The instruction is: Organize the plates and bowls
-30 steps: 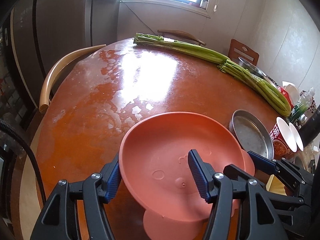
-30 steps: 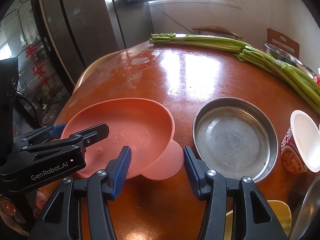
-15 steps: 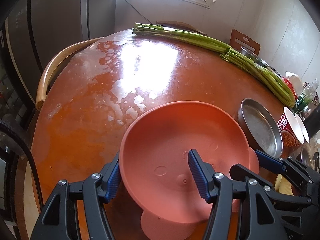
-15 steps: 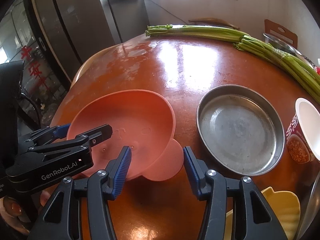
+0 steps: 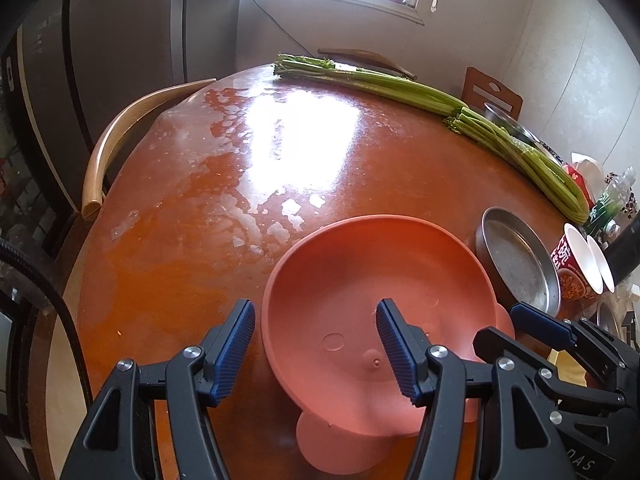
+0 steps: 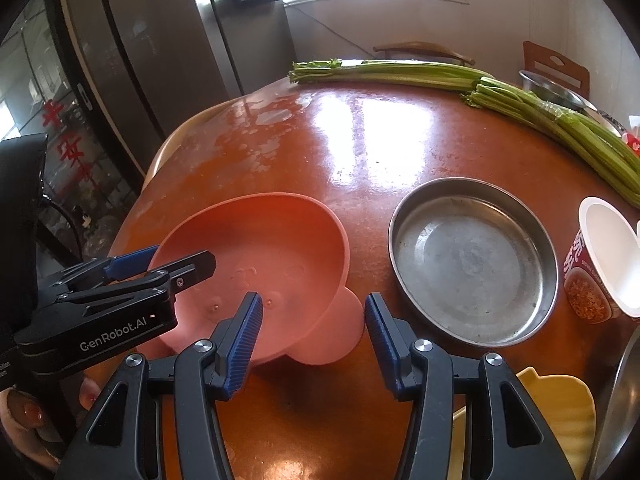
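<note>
on the table (image 5: 192,240), both wide-open grippers straddle the pink bowl's (image 5: 360,280) rim.

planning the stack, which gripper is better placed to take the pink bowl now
Left, probably. The left gripper already straddles the pink bowl's near rim, jaws open. The right gripper only brackets the bowl's ear tab.

"genrobot.ai" in white on the left gripper (image 6: 128,268) body, red chinese characters on noodle cup (image 6: 600,264), unreadable
</note>
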`<state>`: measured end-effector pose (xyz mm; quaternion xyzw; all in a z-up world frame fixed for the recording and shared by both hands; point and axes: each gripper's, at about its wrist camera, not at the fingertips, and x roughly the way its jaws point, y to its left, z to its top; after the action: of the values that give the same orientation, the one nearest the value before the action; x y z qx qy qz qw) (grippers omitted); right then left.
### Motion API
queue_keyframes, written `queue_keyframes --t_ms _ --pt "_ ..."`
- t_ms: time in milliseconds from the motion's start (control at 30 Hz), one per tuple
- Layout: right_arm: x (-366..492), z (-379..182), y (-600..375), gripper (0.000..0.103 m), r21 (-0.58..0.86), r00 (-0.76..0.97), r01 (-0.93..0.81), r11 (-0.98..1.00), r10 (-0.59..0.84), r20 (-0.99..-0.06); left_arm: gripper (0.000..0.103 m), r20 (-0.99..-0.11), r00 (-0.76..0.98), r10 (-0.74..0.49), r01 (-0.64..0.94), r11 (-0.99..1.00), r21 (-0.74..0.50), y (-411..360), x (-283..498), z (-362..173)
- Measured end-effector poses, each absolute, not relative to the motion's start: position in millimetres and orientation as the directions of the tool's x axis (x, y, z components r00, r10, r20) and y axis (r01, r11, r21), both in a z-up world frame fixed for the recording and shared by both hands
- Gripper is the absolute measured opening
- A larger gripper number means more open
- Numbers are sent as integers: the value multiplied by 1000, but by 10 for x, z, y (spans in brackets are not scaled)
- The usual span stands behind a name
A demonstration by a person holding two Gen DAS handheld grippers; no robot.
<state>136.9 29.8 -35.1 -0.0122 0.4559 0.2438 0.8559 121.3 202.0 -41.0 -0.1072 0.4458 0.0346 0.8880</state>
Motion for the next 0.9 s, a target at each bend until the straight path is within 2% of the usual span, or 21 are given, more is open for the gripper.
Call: queue_keyframes --t_ms 233,900 --pt "1263 -161 196 55 204 505 -431 879 422 -753 63 -762 648 -2 -178 972 -153 2043 1021 -195" --pt "948 275 -434 56 195 622 -371 908 399 -674 63 -718 693 -65 -47 990 -135 1448 653 184"
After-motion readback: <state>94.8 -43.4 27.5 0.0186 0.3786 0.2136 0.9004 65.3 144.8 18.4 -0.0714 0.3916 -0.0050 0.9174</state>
